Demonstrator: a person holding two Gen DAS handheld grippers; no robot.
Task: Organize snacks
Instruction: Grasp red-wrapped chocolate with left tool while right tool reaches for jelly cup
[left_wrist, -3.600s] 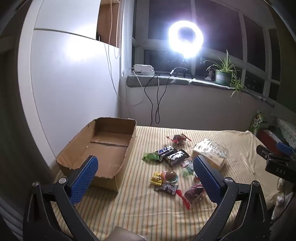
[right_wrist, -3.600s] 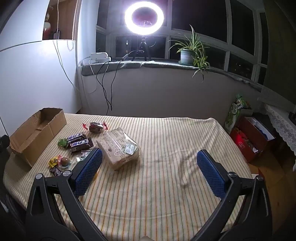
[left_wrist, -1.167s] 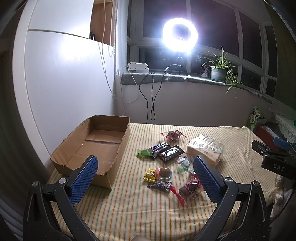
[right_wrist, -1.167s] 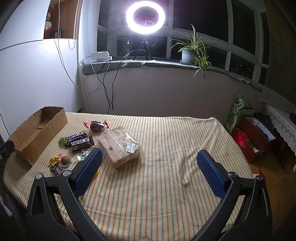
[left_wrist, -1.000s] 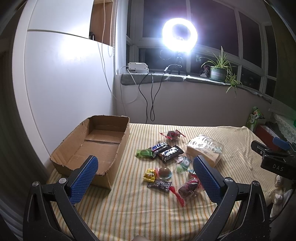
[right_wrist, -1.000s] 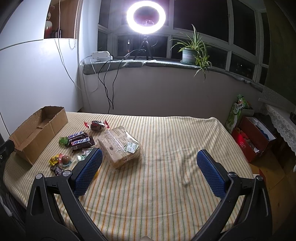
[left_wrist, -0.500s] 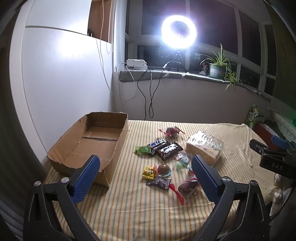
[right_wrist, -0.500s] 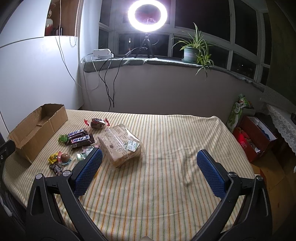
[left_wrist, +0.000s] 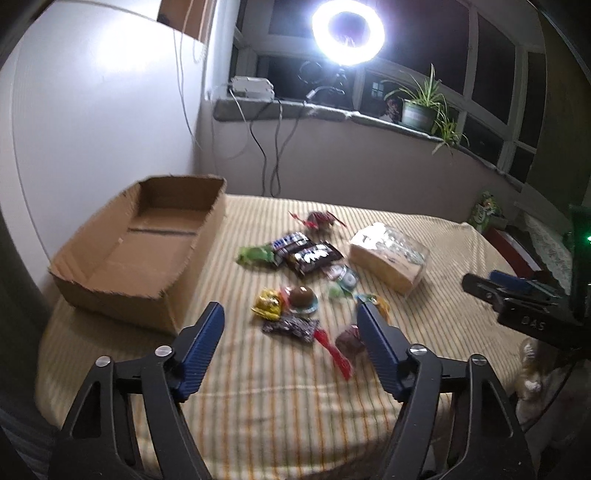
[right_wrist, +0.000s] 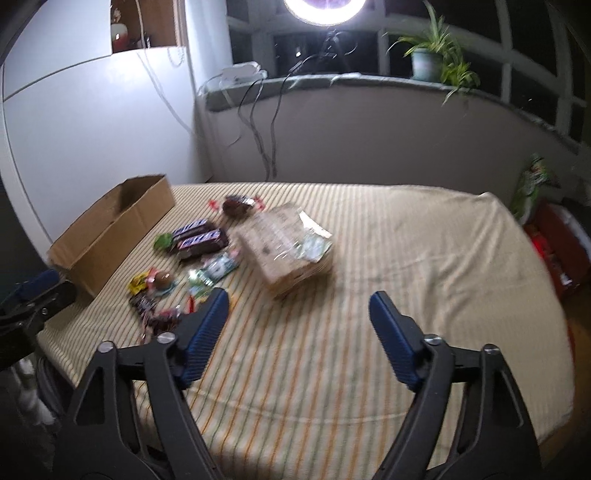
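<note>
Several wrapped snacks lie on a striped cloth: two dark chocolate bars (left_wrist: 306, 254) (right_wrist: 197, 242), a green packet (left_wrist: 255, 255), a round brown sweet (left_wrist: 301, 295), a yellow candy (left_wrist: 266, 303) and a red-wrapped one (left_wrist: 319, 219). A clear bag of crackers (left_wrist: 388, 254) (right_wrist: 288, 247) lies to their right. An empty cardboard box (left_wrist: 140, 243) (right_wrist: 110, 229) stands at the left. My left gripper (left_wrist: 290, 325) hovers over the near snacks, jaws closing with nothing between them. My right gripper (right_wrist: 298, 310) hovers in front of the cracker bag, jaws closing on nothing.
The cloth-covered table (right_wrist: 406, 266) ends at a wall on the left and a window sill with cables (left_wrist: 266, 147), a ring light (left_wrist: 347, 31) and a plant (right_wrist: 436, 48) behind. Red boxes (right_wrist: 557, 251) sit on the floor at right.
Both grippers have tipped downward and sunk toward the table, and the jaws of each have narrowed. The snacks and the box lie as before.
</note>
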